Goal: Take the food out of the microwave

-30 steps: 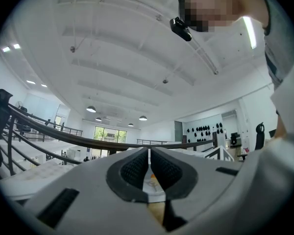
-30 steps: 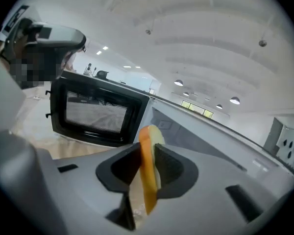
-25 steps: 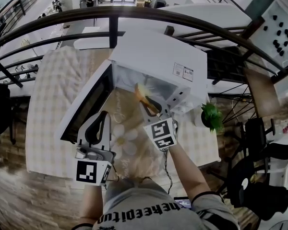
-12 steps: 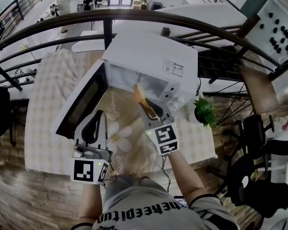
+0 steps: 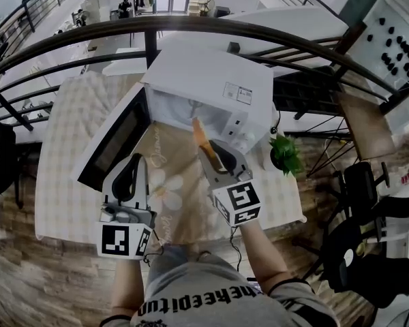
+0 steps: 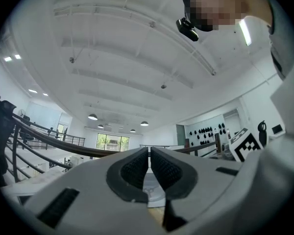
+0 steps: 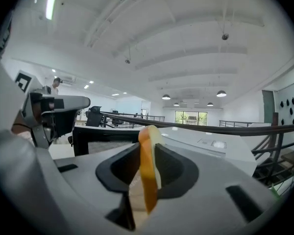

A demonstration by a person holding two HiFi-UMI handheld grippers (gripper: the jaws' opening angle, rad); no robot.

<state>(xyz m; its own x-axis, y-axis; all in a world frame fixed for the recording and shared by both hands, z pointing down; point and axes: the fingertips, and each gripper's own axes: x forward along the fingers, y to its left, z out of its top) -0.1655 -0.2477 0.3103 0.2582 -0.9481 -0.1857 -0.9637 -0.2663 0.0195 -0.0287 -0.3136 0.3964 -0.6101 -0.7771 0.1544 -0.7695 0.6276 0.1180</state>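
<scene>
- The right gripper has its jaws partly open and clamped on a thin food slice. The slice has an orange rim and a pale face, and it stands on edge between the two pads.
- In the head view the slice sticks out past the jaw tips toward 12 o'clock, at the lower front edge of the white microwave. That view does not show whether its tip is clear of the opening.
- The microwave door hangs open toward 9 o'clock of the opening.
- The left gripper has its pads drawn together with only a sliver of gap and nothing between them. It is held above the checked table, at 6 o'clock of the door and touching nothing.
- A small potted plant stands at 3 o'clock of the right gripper.
</scene>
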